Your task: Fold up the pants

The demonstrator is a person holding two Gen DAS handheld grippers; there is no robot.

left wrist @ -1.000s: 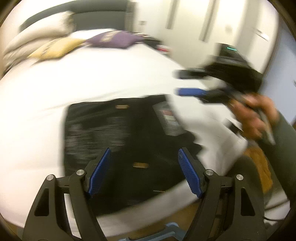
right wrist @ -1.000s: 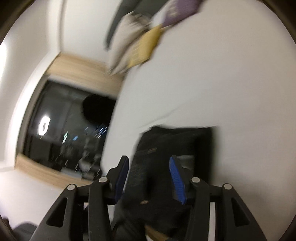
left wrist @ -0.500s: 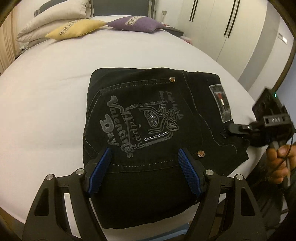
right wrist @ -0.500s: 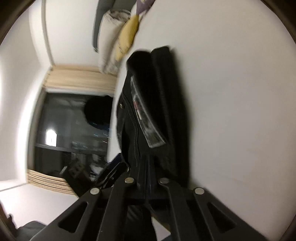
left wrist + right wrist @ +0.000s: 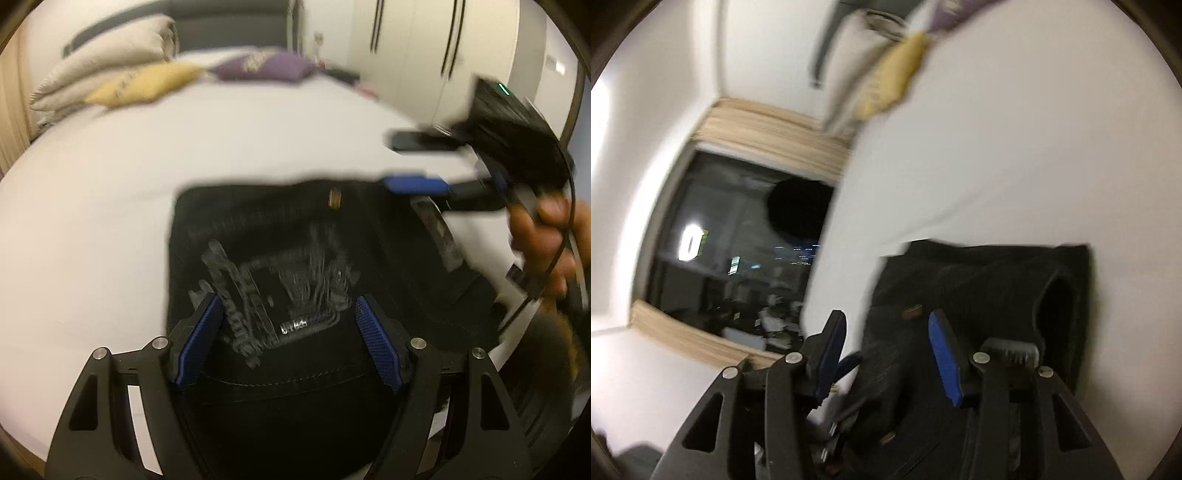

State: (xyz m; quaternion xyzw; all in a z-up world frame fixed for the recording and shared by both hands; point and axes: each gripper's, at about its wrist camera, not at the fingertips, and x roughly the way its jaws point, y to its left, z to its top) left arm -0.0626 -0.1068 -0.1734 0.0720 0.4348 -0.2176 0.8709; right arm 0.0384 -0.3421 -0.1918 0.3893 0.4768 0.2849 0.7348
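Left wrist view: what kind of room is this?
Most likely a bedroom. The folded black pants lie on a white bed with pillows and a yellow cushion at its head, and tall white wardrobe doors stand behind.

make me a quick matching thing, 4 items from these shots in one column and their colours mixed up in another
Things:
1. folded pants
2. bed sheet
3. pillow nearest the big stack
4. left gripper pads

Colours:
a. yellow
b. blue
c. black
d. white

Pairs: 1-c, 2-d, 3-a, 4-b
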